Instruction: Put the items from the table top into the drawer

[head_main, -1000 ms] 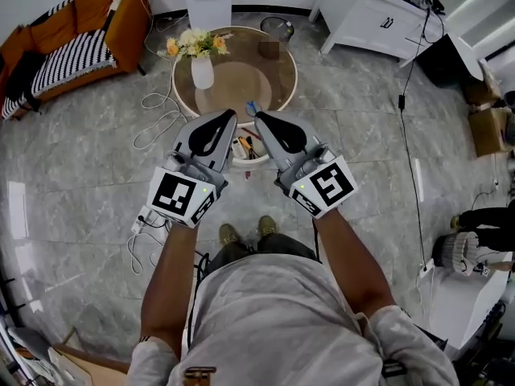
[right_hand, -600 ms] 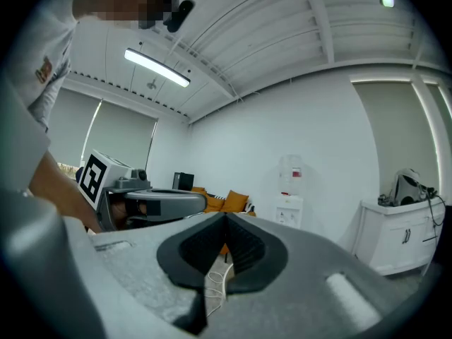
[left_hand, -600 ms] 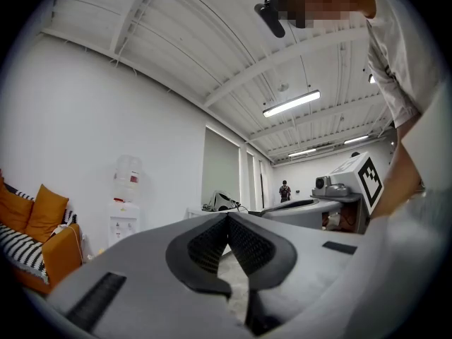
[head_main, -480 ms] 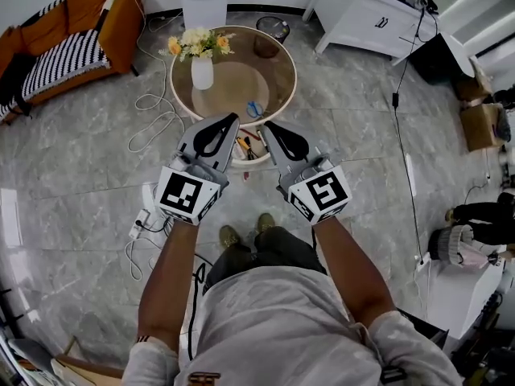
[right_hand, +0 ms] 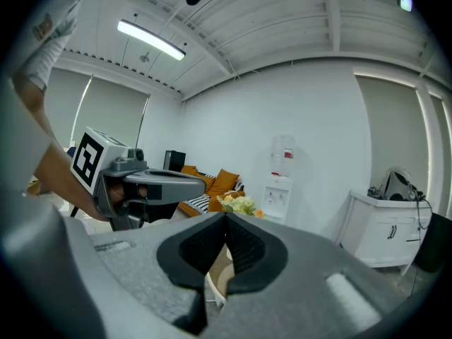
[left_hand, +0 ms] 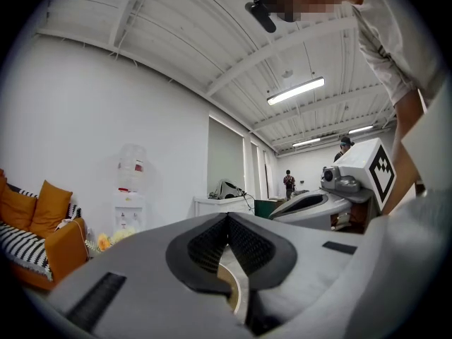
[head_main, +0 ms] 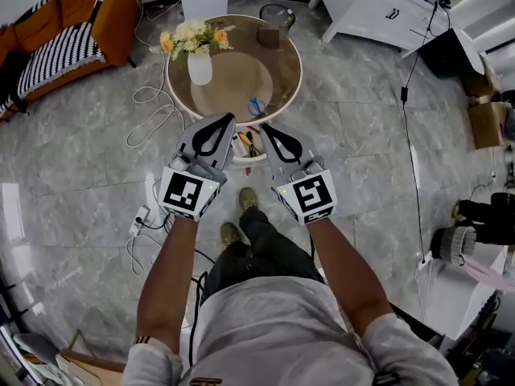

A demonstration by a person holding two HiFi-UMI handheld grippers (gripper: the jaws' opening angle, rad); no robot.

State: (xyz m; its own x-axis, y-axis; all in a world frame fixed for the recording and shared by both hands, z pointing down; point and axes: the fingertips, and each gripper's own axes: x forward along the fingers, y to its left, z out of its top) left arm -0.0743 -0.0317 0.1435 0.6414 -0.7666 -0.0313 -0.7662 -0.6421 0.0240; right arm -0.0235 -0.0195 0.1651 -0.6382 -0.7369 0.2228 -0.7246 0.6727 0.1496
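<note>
A round wooden table (head_main: 291,83) stands ahead, with a small blue item (head_main: 256,106) lying near its front edge. Under that edge a white drawer (head_main: 241,161) is pulled out, holding orange and dark tools (head_main: 245,142). My left gripper (head_main: 230,119) (left_hand: 227,221) hangs just left of the drawer, shut with nothing in it. My right gripper (head_main: 262,127) (right_hand: 226,219) hangs just right of it, also shut with nothing held. Both are side by side above the floor, tips near the table's rim.
A white vase of flowers (head_main: 199,66) and a brown cup (head_main: 268,36) stand on the table. Cables (head_main: 153,111) and a power strip (head_main: 142,215) lie on the floor at left. An orange sofa (head_main: 76,22) sits far left, a white cabinet (head_main: 370,14) far right.
Both grippers have sunk together and come nearer the table's front edge, still shut. One foot of the person has stepped forward.
</note>
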